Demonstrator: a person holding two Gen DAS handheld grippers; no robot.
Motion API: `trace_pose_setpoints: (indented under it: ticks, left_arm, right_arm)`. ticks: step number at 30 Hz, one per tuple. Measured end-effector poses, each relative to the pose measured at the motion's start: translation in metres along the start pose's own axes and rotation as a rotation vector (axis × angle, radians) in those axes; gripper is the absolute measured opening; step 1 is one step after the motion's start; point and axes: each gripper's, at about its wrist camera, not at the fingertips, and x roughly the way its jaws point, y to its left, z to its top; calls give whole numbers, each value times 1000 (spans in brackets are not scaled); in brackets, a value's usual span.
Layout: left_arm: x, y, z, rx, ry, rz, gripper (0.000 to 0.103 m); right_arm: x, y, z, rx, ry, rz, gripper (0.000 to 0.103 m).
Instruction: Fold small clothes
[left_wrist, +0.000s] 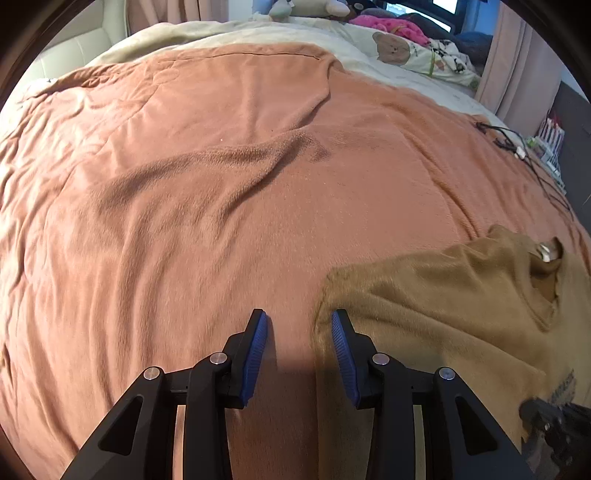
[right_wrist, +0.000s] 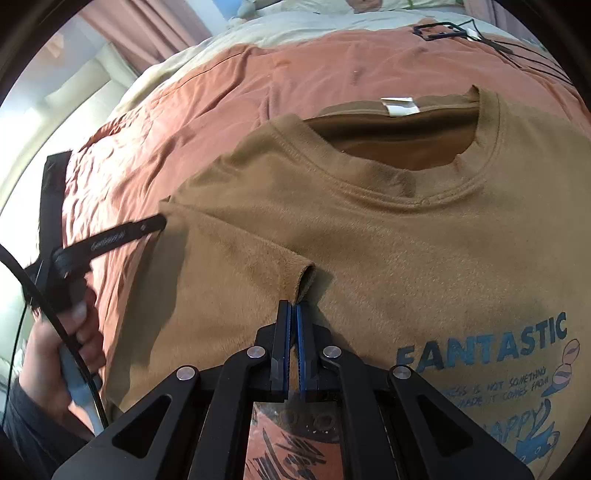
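Right tongs (right_wrist: 293, 306) clamped shut on the sleeve cuff (right_wrist: 304, 278) of the brown tee (right_wrist: 369, 240), lying on the bed blanket (left_wrist: 184, 221) | left tongs (left_wrist: 299, 325) part-open, empty, straddling the tee's edge | step: sleeve fold | next: probably carry cuff inward over the tee

Bed under rust-orange blanket (left_wrist: 221, 155), cream duvet (left_wrist: 258, 31) beyond, pink curtains (left_wrist: 517, 66), daylight

R tongs (right_wrist: 294, 308): closed on sleeve hem | brown tee (right_wrist: 388, 251) (blue print) flat on orange blanket (right_wrist: 221, 96)
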Motion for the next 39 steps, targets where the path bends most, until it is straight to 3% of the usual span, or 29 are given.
trace_pose_setpoints:
  ticks: [3, 5, 6, 9, 10, 13, 14, 19, 23, 31, 39]
  left_arm:
    - [-2, 1, 5, -1, -9, 44, 39]
    - [-10, 6, 9, -6, -23, 137, 39]
    - [-15, 11, 10, -16, -31, 146, 39]
    - [-32, 25, 7, -54, -34, 66, 39]
    - [-36, 26, 3, -51, -24, 59, 39]
    - [-54, 26, -15, -31, 6, 14, 39]
    - [-59, 26, -20, -27, 15, 2, 39]
    - [-83, 11, -50, 25, 66, -33, 39]
    - [-97, -4, -77, 76, 110, -48, 39]
    - [-109, -12, -113, 57, 134, -64, 39]
    - [-104, -15, -145, 56, 148, 3, 39]
  right_arm:
    - [-1, 1, 0, -16, -2, 15, 0]
    - [0, -3, -2, 3, 17, 35, 0]
    - [-1, -6, -2, 8, 21, 41, 1]
    - [-5, -11, -3, 10, 41, 55, 3]
    - [-7, -12, -3, 9, 43, 61, 11]
    - [-18, -9, -6, 1, 28, 74, 50]
    - [-22, -7, -8, -9, 20, 64, 53]
    - [-41, 0, -20, -44, 17, -8, 53]
    - [-59, 7, -28, -28, 16, 1, 53]
    - [-96, 0, -46, -21, 19, -16, 53]
    - [-123, -16, -63, -15, 22, -52, 53]
